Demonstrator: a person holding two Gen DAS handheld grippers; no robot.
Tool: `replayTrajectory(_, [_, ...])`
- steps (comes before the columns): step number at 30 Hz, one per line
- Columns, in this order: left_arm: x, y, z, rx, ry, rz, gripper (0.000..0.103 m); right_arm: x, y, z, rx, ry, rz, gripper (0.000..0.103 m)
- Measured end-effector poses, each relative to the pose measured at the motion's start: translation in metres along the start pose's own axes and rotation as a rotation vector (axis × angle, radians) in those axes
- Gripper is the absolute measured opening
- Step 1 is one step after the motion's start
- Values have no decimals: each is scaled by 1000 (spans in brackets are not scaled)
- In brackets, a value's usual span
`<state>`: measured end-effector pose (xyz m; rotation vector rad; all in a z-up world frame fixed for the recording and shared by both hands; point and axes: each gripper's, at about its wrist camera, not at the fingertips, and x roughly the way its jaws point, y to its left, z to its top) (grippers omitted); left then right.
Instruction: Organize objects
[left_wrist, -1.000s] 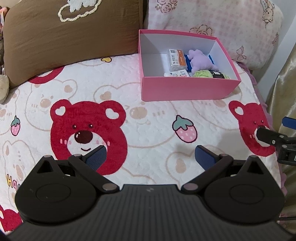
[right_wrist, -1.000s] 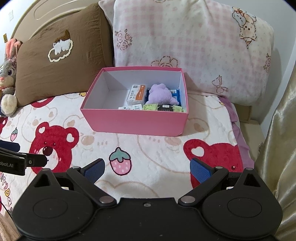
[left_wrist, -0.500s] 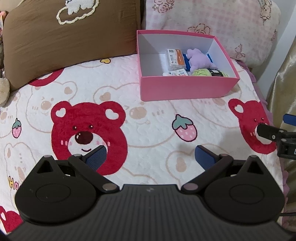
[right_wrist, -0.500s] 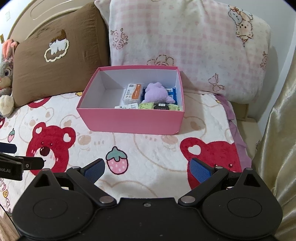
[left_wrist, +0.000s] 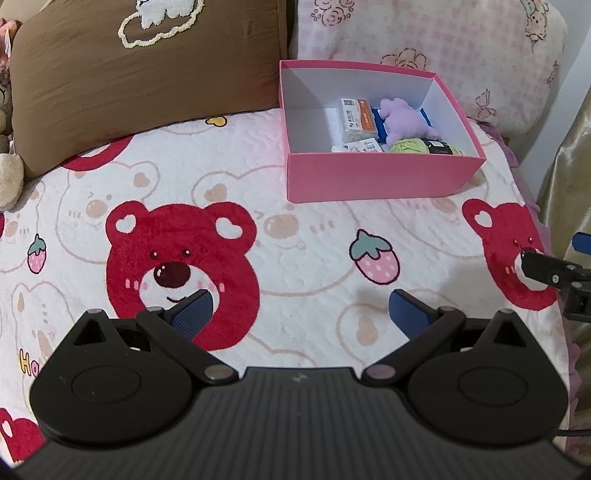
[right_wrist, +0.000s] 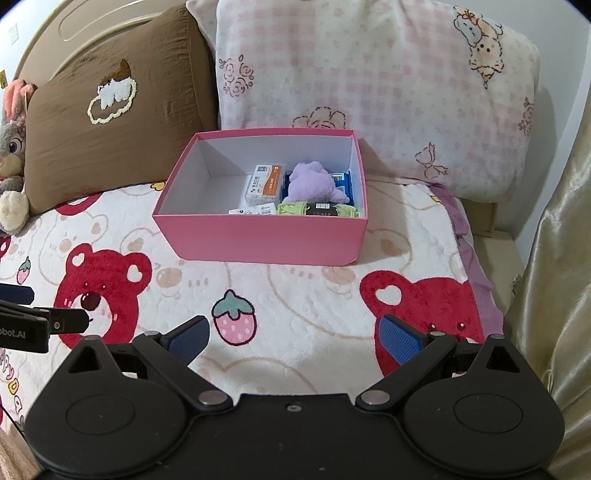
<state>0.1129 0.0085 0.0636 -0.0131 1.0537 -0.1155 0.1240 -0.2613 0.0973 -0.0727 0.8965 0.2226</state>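
Ahead of the right gripper (right_wrist: 293, 338), an open pink box (right_wrist: 266, 240) holds a purple plush toy (right_wrist: 314, 182), a white-orange packet (right_wrist: 264, 184), a green yarn ball (right_wrist: 293, 208) and a blue package (right_wrist: 343, 181), all in its right half.

Our right gripper (right_wrist: 293, 338) hangs over the bear-print blanket (right_wrist: 303, 314) with its blue-padded fingers spread wide and nothing between them. Straight ahead of us, well apart, the pink box (right_wrist: 260, 236) sits open on the blanket. Its far-right half holds a purple plush (right_wrist: 314, 181), an orange-and-white packet (right_wrist: 264, 184) to the plush's left, and green yarn (right_wrist: 295, 208) against the near wall. Beyond the box a pink checked pillow (right_wrist: 369, 74) stands upright; a brown pillow (right_wrist: 110, 103) leans ahead to our left. Our left gripper (right_wrist: 44, 323) pokes in at the left edge, just beside us.
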Motion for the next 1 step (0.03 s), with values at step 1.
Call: replayTrajectory(1, [0, 0, 0, 0, 0, 0, 103, 0, 0, 0, 0, 0, 0, 100])
